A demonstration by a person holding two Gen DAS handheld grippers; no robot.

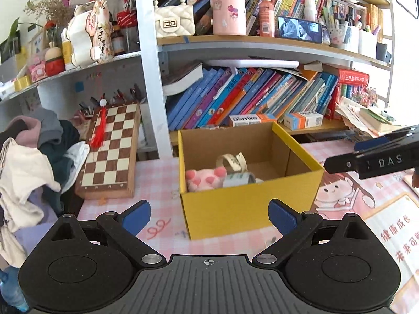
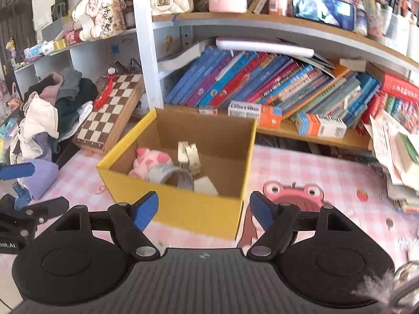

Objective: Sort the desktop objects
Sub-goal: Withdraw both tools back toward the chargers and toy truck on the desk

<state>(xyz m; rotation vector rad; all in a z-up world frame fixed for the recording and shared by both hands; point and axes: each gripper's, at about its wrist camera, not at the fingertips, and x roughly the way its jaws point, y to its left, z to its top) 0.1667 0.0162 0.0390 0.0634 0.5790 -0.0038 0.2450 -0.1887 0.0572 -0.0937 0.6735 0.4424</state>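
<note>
Left wrist view showed one yellow box (image 1: pixel 246 204) on the pink tablecloth (image 1: pixel 157 178), holding one pink plush toy (image 1: pixel 204 179) and two tape rolls (image 1: pixel 239 178). Both the left gripper (image 1: pixel 209 216) and right gripper (image 2: pixel 204 206) had fingers apart, holding nothing.

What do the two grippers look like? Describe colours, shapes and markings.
Both match. The left gripper and right gripper have matte black bodies, two round discs, black linkage arms with silver pivot pins, a ribbed centre plate and blue finger pads. The right gripper's side carries white "DAS" lettering.
</note>
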